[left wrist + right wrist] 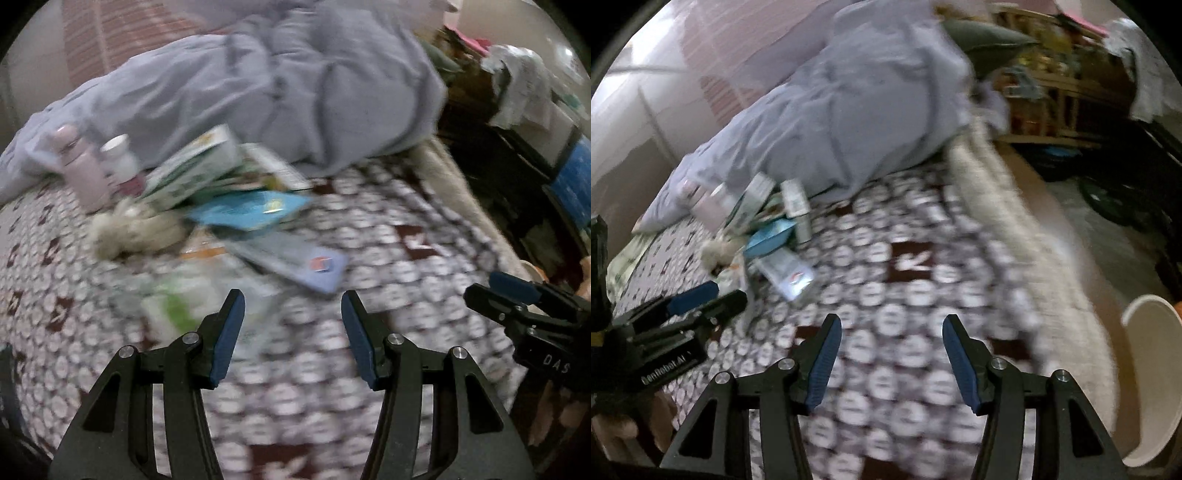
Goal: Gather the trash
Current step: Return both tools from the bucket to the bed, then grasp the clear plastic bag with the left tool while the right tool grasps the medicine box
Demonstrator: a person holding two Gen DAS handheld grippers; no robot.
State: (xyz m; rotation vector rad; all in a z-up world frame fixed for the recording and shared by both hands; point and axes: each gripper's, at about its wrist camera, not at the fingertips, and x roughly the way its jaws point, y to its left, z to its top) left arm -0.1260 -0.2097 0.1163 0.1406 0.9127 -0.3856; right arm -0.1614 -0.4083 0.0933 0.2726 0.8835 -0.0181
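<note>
Both my grippers were open and empty above a patterned bedspread (369,229). Just ahead of my left gripper (292,314) lay a flat foil wrapper (295,264) among blurred cartons. It looked light, thin and crinkly; I judged its free edge best to pinch. My right gripper (892,338) hovered well short of it.

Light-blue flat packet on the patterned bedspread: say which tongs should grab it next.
Left. The open left tongs face the light-blue flat packet just ahead; the open right tongs point at bare patterned bedspread, packet off to their left.
</note>
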